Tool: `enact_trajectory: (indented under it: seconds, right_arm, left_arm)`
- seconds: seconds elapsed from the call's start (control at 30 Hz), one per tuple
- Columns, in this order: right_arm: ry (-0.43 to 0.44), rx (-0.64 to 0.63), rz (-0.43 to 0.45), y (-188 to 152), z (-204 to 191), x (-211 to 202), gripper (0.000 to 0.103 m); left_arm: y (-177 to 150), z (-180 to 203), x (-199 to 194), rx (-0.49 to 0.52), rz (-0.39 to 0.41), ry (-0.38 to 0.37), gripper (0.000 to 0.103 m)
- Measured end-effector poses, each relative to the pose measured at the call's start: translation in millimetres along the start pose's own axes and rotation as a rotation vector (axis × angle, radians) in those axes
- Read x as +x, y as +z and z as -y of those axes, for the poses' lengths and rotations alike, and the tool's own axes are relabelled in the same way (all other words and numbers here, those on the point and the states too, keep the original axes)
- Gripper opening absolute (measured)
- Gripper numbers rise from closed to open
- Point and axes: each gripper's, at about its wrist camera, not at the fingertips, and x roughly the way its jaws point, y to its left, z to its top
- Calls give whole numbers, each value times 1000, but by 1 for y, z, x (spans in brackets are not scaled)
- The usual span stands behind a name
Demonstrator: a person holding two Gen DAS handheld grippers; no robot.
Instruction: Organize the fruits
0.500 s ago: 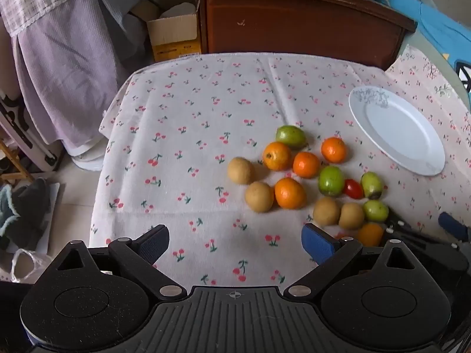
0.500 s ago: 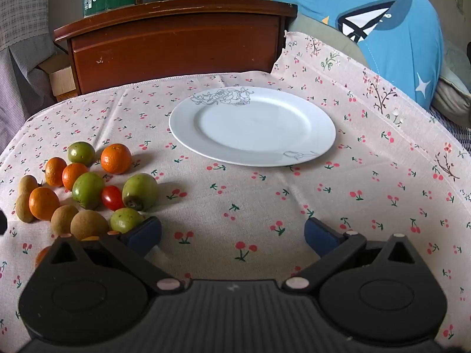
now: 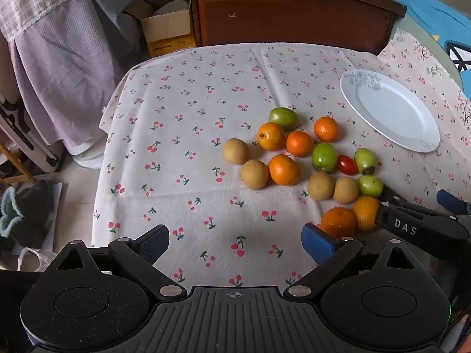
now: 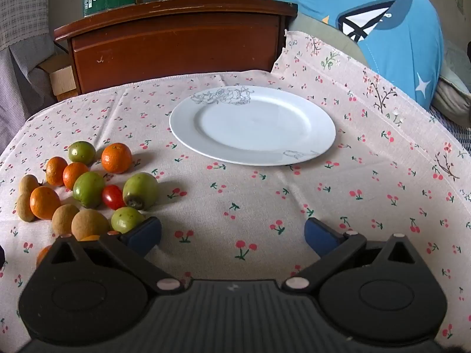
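Several fruits lie in a cluster on the cherry-print tablecloth (image 3: 191, 147): oranges (image 3: 284, 169), green fruits (image 3: 324, 157), brown round fruits (image 3: 254, 174) and one cherry tomato (image 3: 346, 165). The same cluster shows at the left of the right wrist view, with the tomato (image 4: 113, 196) among them. A white plate (image 4: 253, 125) stands empty; it also shows in the left wrist view (image 3: 388, 108). My left gripper (image 3: 235, 242) is open and empty, low over the cloth, its right finger beside an orange (image 3: 338, 222). My right gripper (image 4: 232, 235) is open and empty, its left finger beside a green fruit (image 4: 126, 219).
A brown wooden cabinet (image 4: 176, 44) stands behind the table. A blue cushion (image 4: 397, 29) lies at the right. A cardboard box (image 3: 167, 29) and hanging cloth (image 3: 59, 44) are off the table's left side. The right gripper's body (image 3: 412, 226) lies by the nearest oranges.
The left wrist view has shifted slightly back, so the nearest oranges now show more fully. The right gripper and the fruits have hardly moved.
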Motion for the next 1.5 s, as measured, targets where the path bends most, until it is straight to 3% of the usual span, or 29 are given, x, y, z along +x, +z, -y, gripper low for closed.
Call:
enact_trajectory:
  seconds: [0.33,0.6,1.5]
  right_arm:
    - [6,10,-178,7,-1,-12,102]
    - [30,4,-229,19,-3,-33,102]
    - [93,-12,-273,25,-13,-41,102]
  left_arm:
    - [-3,2,-6,8,1,-3,98]
    - [-3,3,-5,-11,-9,1,98]
    - [-6,5,8,-34,-65,73,98]
